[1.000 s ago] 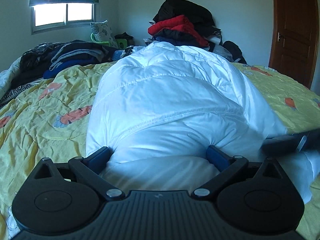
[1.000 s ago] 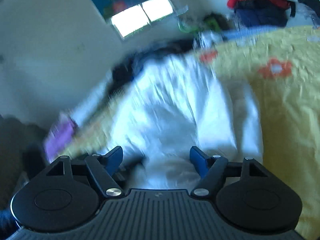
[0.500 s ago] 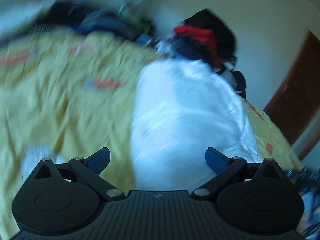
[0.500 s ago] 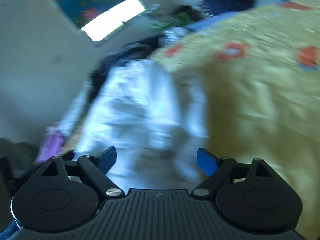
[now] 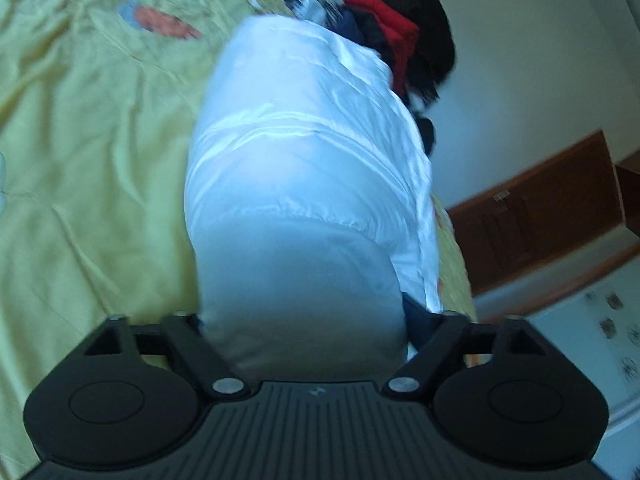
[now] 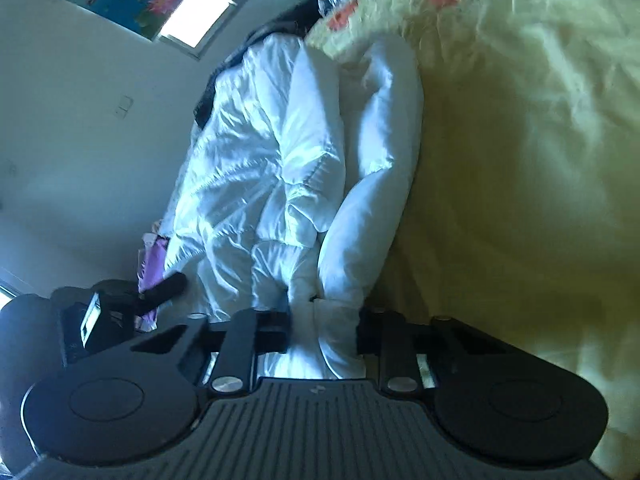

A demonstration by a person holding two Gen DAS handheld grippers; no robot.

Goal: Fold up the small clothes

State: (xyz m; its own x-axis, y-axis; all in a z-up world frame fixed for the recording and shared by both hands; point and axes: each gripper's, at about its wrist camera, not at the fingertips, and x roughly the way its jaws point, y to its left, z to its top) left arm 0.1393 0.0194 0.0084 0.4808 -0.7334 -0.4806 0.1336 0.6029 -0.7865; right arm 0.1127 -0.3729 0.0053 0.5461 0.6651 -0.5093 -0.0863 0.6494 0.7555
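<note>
A white puffy quilted jacket [image 5: 304,152] lies lengthwise on the yellow bedspread [image 5: 92,184]. My left gripper [image 5: 304,320] is wide open, its fingers straddling the jacket's near end; the left fingertip is hidden behind the fabric. In the right wrist view the jacket [image 6: 260,168] shows with a sleeve [image 6: 372,184] along its right side. My right gripper [image 6: 324,332] has closed in on the sleeve's near end, fabric pinched between the fingers. The left gripper [image 6: 120,300] shows at the lower left of that view.
A pile of dark and red clothes [image 5: 400,32] sits beyond the jacket at the bed's far end. A brown wooden door [image 5: 540,216] is to the right. A window [image 6: 208,8], a wall and a purple item [image 6: 154,264] lie left of the jacket.
Both views have rolled sharply as the grippers turned. The left gripper moved back over the jacket's near end. The right gripper went from wide open to closed on the sleeve.
</note>
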